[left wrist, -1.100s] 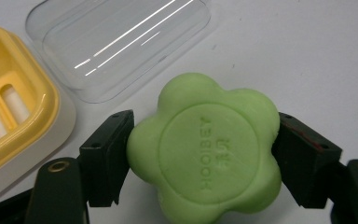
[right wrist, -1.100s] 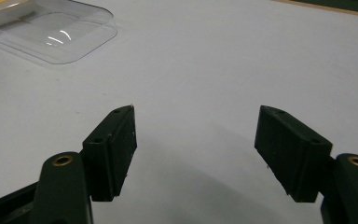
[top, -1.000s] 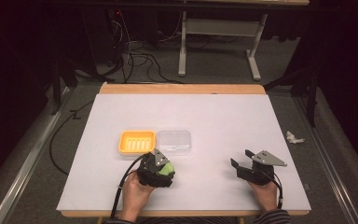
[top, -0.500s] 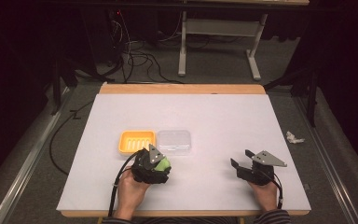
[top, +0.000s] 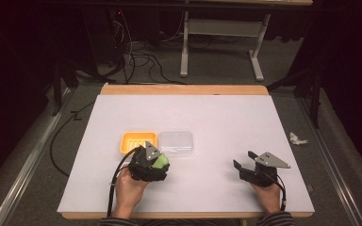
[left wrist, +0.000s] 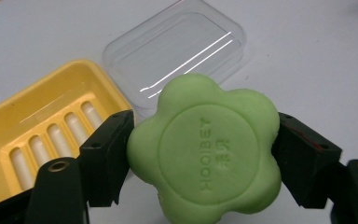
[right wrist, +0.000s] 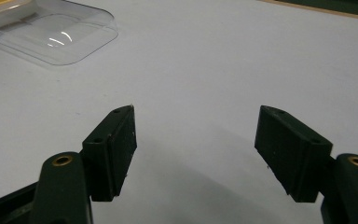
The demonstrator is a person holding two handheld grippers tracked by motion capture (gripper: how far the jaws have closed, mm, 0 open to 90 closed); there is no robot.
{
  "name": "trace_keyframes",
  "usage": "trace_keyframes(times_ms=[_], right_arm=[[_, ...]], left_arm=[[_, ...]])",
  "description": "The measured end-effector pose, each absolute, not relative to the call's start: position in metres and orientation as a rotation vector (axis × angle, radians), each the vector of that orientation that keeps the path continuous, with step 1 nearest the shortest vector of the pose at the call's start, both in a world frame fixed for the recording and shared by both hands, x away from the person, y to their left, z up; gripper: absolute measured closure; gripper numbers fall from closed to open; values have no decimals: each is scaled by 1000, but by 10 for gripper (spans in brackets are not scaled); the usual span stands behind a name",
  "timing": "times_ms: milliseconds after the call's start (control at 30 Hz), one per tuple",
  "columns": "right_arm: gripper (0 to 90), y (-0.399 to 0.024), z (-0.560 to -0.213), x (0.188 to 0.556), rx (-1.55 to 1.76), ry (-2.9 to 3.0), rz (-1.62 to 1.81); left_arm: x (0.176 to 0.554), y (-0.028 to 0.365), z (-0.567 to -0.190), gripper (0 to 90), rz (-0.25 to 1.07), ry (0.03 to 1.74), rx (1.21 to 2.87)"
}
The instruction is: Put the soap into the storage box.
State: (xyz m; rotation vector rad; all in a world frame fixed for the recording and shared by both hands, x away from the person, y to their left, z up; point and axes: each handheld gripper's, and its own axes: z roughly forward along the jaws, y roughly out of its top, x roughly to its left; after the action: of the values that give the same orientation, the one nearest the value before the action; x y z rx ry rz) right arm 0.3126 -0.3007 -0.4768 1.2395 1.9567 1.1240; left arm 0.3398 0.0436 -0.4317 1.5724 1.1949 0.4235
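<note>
We work at a white table (top: 226, 117) with a wooden far edge. On it, left of centre, sit a yellow soap dish (top: 138, 141) with a slotted floor and, just beside it on the right, a clear plastic lid (top: 176, 142); the two lie side by side, edges close or touching.

Our left gripper (left wrist: 204, 154) hovers just in front of these two, its jaws clamped on the sides of a green flower-shaped soap bar (left wrist: 206, 150) with embossed lettering on its face. The soap is held above the table, near the lid's front edge.

Our right gripper (right wrist: 196, 154) rests well apart at the table's right front, jaws spread wide with nothing between them.
</note>
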Motion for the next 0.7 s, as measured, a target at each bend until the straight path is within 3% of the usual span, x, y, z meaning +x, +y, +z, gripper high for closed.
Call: trace_keyframes(times_ms=[700], right_arm=[[298,-300,-477,312,1240,1952,1126]], left_arm=[[353,59,-421,273,459,1222,1497]])
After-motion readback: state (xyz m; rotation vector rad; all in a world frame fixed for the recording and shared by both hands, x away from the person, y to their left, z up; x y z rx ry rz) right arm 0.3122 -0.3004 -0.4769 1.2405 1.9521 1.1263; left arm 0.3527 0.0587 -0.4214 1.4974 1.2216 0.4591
